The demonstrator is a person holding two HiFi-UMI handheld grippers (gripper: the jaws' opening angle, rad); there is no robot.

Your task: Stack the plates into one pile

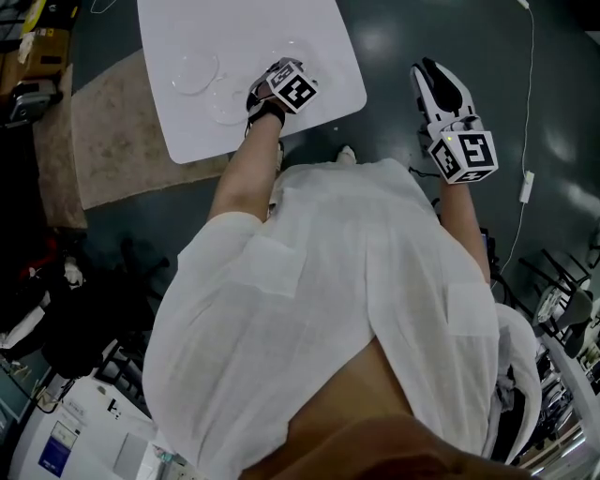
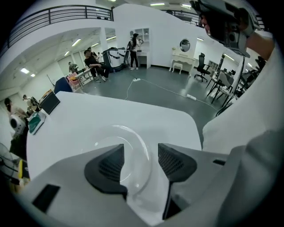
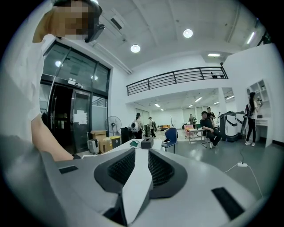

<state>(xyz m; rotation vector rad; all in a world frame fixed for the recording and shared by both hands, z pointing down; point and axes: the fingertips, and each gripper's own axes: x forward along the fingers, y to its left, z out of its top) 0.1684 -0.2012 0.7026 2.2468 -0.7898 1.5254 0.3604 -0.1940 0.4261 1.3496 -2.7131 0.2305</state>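
round clear plates (image 1: 196,71) (glass, perhaps) dot a smooth white table (image 1: 234,28)

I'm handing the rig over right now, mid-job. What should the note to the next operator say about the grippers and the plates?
Left gripper: jaws wide apart, tilted down over a clear plate on the white table, not closed on it.
Right gripper: held off to the side of the table, jaws slightly apart, nothing between them.
Plates: a second clear plate lies apart from the first; any others are too faint to tell.
Done: no pile visible.
Left: probably grip the plate under the left gripper and set it on the other.
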